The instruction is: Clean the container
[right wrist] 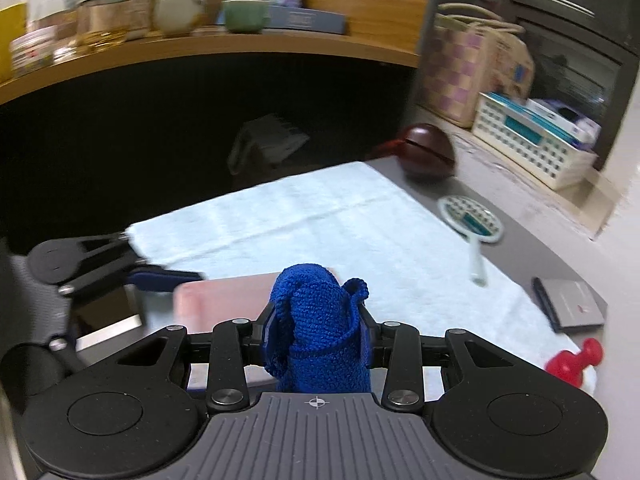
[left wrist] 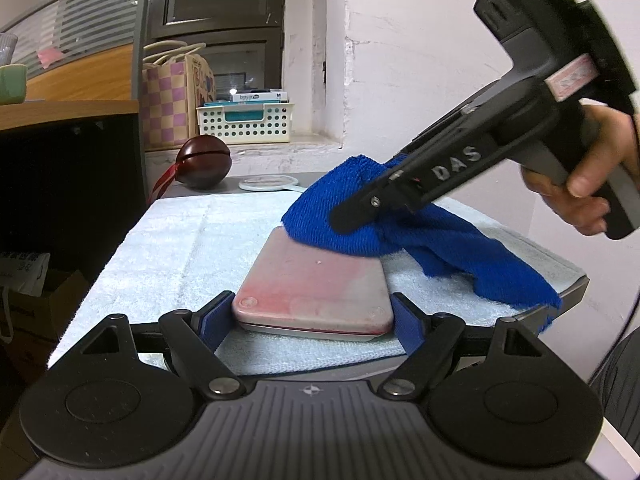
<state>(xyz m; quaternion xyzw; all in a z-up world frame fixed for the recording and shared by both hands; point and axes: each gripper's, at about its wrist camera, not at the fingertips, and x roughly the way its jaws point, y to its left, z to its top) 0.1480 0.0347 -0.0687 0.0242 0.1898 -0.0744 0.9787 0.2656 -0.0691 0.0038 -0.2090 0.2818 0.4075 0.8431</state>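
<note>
A flat pink container (left wrist: 314, 286) lies on a pale blue towel (left wrist: 188, 240) that covers the worktop (right wrist: 516, 240). It looks smudged with red near its close edge. The left gripper (left wrist: 314, 316) has its jaws wide apart, one blue pad on each side of the container's near end, pressed against it and holding it in place.

The right gripper (right wrist: 316, 328) has its jaws squeezed tight on a bunched blue cloth (left wrist: 404, 224). In the left wrist view the cloth touches the far right corner of the container, and the rest of it trails off to the right over the towel. A person's hand (left wrist: 580, 184) grips the handle of this gripper at the right.

Far on the worktop sits a dark red round thing (left wrist: 204, 162) with a red ribbon. Just to its right lies a small white round mirror (left wrist: 270, 183) with a handle. Behind them, on a ledge, stand a checked bag (left wrist: 168, 100) and a white basket (left wrist: 246, 122) with holes.

The right wrist view is blurry. It shows a grey flat thing (right wrist: 568, 306) on the worktop at the right, and a red knob shape (right wrist: 574, 360) at the near right. A shelf (right wrist: 200, 46) on the far left holds jars and cups.
</note>
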